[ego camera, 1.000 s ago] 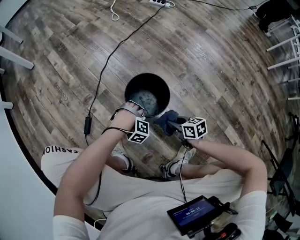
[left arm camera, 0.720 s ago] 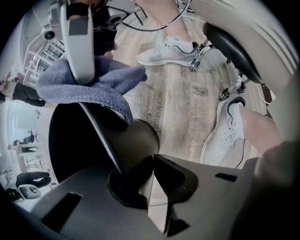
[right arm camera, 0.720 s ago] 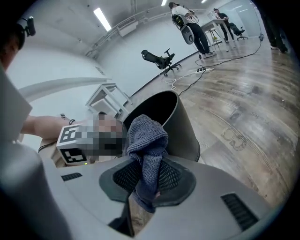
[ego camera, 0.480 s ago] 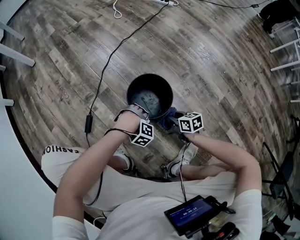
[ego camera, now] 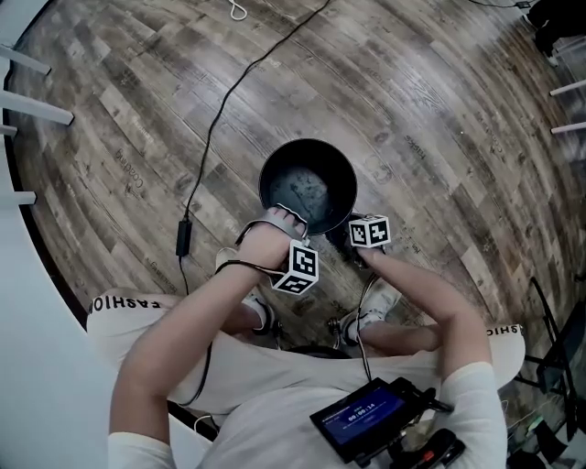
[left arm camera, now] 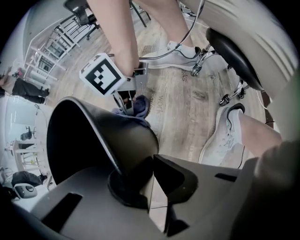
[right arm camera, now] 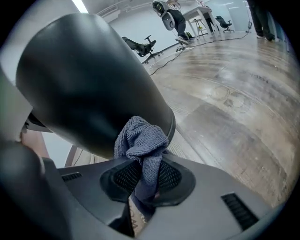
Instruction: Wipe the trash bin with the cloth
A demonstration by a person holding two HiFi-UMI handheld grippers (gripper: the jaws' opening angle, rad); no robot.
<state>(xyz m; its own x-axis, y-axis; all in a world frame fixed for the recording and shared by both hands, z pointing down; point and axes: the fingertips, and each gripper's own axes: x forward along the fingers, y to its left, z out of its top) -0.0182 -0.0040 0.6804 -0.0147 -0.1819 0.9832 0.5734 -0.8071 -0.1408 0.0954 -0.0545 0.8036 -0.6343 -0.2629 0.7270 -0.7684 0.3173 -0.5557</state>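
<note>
Black cable (ego camera: 184, 236) — wood floor (ego camera: 439, 119)

The trash bin (ego camera: 307, 183) stands in the middle of the floor (ego camera: 439, 119). A cable (ego camera: 212, 137) runs left of it. The cloth (right arm camera: 140, 145) touches its outer wall, near right side. The person's shoes (ego camera: 377, 299) lie nearer.

soft overhead light fills the room, and a ceiling strip (right arm camera: 80, 5) glares atop the right gripper view. the black trash bin (right arm camera: 84, 79) carries only a dull sheen. i see every picture bow at its edges.
</note>
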